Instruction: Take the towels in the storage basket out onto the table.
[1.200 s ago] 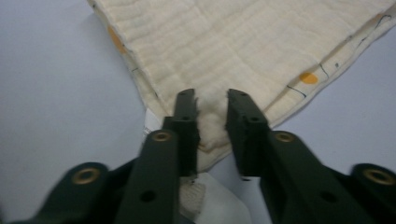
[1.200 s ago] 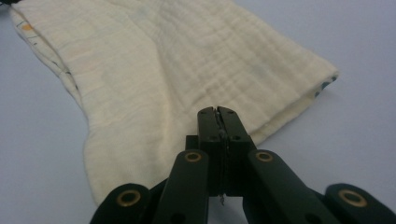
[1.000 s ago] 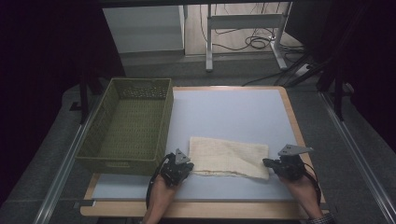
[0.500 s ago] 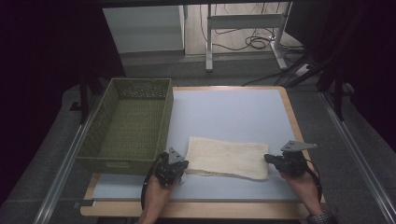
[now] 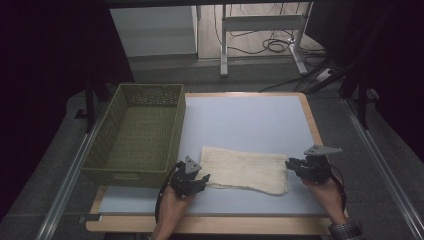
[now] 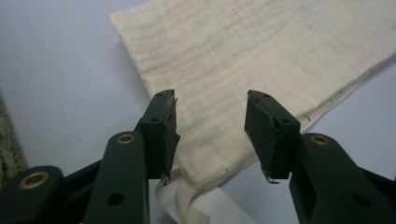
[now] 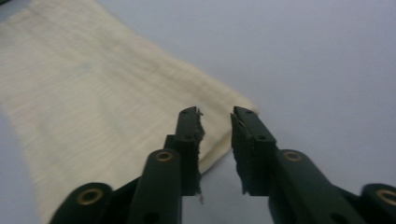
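A cream folded cloth (image 5: 245, 170) lies flat on the pale blue table top (image 5: 245, 117), near the front edge. My left gripper (image 5: 202, 178) is at its left end. In the left gripper view the jaws (image 6: 210, 100) have just been opening and stand apart over the cloth's (image 6: 261, 46) near corner, pads clear of it. My right gripper (image 5: 291, 165) is at the cloth's right end. Its jaws (image 7: 215, 114) have also just been opening, leaving a narrow gap over the edge of the cloth (image 7: 84, 93) without pinching it.
An empty green woven basket (image 5: 140, 132) stands on the table's left side, close to my left hand. The table has a wooden rim (image 5: 312, 120). Metal rails (image 5: 382, 165) run along both sides. Desk legs and cables lie beyond the far edge.
The cloth has shifted slightly left and settled flat. Both hands have stayed at its ends, almost unmoved.
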The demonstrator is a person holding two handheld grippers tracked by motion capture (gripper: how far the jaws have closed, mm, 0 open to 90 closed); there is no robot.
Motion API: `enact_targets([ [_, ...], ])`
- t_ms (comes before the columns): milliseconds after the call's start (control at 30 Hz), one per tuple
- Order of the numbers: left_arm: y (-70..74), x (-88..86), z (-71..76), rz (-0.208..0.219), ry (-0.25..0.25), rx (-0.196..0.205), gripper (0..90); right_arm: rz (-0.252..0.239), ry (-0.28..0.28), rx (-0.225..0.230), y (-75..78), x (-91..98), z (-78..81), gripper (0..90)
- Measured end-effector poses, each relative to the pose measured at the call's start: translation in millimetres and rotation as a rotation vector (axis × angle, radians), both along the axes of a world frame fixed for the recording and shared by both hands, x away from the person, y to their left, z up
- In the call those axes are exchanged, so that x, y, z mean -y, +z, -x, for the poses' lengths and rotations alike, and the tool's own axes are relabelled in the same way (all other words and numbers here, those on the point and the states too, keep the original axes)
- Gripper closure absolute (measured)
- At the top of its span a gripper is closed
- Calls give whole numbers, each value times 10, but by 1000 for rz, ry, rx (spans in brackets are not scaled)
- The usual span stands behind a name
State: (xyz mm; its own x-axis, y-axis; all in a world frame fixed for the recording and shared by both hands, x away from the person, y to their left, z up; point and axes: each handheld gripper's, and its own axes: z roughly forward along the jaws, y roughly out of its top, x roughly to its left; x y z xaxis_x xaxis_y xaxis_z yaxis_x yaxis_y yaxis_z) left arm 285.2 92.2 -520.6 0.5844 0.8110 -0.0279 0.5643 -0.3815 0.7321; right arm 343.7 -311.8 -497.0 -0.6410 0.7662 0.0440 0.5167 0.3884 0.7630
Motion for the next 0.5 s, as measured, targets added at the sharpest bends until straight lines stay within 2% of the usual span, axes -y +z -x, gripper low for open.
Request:
enact_targets([
  [67,4,20,-17,-2,1,1,520,15,-30,8,-17,-12,-102,651],
  [133,5,37,-36,-5,-1,0,516,9,-33,5,-55,-34,-194,613],
  [200,6,48,-52,-4,-1,-1,511,31,-33,7,-92,-81,-251,612],
  [233,9,54,-65,-4,-2,0,510,56,-30,8,-111,-113,-280,643],
  [267,15,58,-75,-3,-2,2,508,80,-26,6,-136,-150,-308,740],
  [333,28,67,-91,6,0,5,501,112,-17,11,-159,-187,-341,863],
  [433,62,100,-127,11,3,15,479,124,-25,11,-145,-213,-412,879],
  [500,82,127,-162,11,1,17,475,124,-46,28,-104,-194,-463,879],
])
